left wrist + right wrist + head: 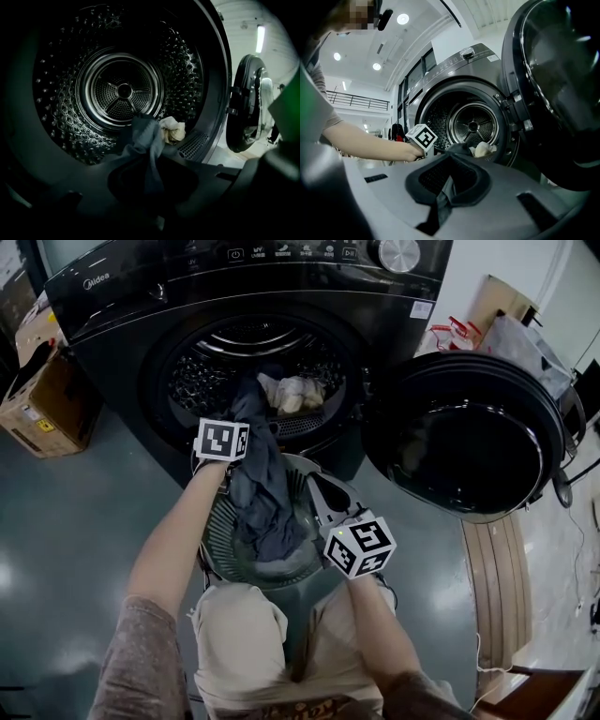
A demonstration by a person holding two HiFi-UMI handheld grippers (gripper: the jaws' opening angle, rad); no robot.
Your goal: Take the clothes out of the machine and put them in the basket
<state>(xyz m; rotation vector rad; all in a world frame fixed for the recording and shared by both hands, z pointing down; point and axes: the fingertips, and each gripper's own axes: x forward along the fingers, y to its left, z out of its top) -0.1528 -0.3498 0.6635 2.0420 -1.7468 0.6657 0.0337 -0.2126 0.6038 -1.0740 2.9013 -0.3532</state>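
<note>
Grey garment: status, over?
Left gripper shut on grey garment at drum mouth. Right gripper shut on it at basket. Pale cloth in drum.

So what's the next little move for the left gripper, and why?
Probably draw the left gripper back from the drum toward the basket. It is shut on the grey garment, whose upper end lies in the drum mouth while the rest already hangs into the basket.

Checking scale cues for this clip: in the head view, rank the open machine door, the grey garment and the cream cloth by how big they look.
1. open machine door
2. grey garment
3. cream cloth, smallest, though lying deeper in the drum may shrink it further.
</note>
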